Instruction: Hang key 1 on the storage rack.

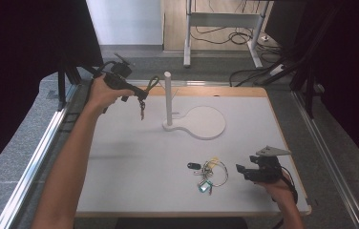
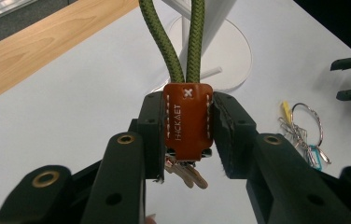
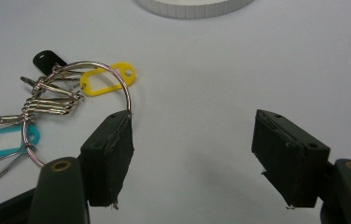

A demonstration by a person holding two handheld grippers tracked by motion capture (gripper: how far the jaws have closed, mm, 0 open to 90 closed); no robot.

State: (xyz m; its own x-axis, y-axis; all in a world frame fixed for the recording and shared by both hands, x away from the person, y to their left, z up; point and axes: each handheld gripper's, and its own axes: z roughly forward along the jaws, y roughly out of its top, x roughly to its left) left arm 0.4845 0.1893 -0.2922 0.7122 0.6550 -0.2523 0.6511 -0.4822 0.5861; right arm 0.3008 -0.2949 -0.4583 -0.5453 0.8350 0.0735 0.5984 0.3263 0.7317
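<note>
Left gripper (image 2: pixel 187 135) fingers clamp the orange leather key fob (image 2: pixel 187 119) (green cord loop above); right gripper (image 3: pixel 192 158) fingers stand apart beside the key ring (image 3: pixel 82 93).

the left gripper (image 1: pixel 137 93) is held up in the air near the table's far left corner, its forearm stretched along the left edge, jaws clamped shut on what they carry. the right gripper (image 1: pixel 242 171) sits low by the near right corner, jaws spread wide with nothing between them.
</note>
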